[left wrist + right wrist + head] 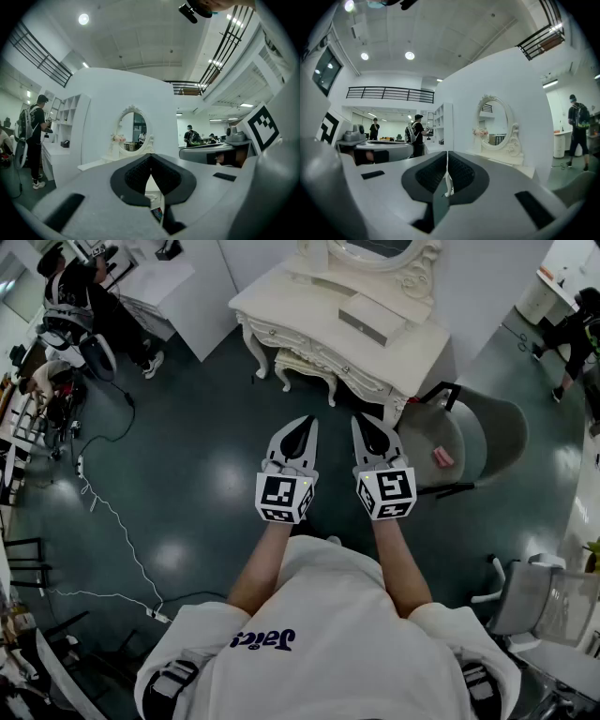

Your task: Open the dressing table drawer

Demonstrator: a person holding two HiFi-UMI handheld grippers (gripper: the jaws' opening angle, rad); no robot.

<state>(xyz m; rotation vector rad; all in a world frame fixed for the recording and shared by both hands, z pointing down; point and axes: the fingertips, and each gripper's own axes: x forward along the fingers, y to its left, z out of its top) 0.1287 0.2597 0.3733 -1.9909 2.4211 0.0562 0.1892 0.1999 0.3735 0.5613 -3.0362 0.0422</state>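
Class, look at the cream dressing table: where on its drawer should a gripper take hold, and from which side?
Probably the small handle on a drawer front, too small to make out here. Come level from the front of the dressing table, facing the person: drawer fronts face that way and pull straight out. The stool under the middle favours an end drawer.

The cream, carved dressing table (380, 338) stands upright, an oval mirror (373, 249) at its back. Its front drawers (270, 336) are all shut.

Open-plan lab hall — staged dressing table (281, 298) against partition wall (117, 89); floor cables (120, 531); mezzanine railing (389, 93).
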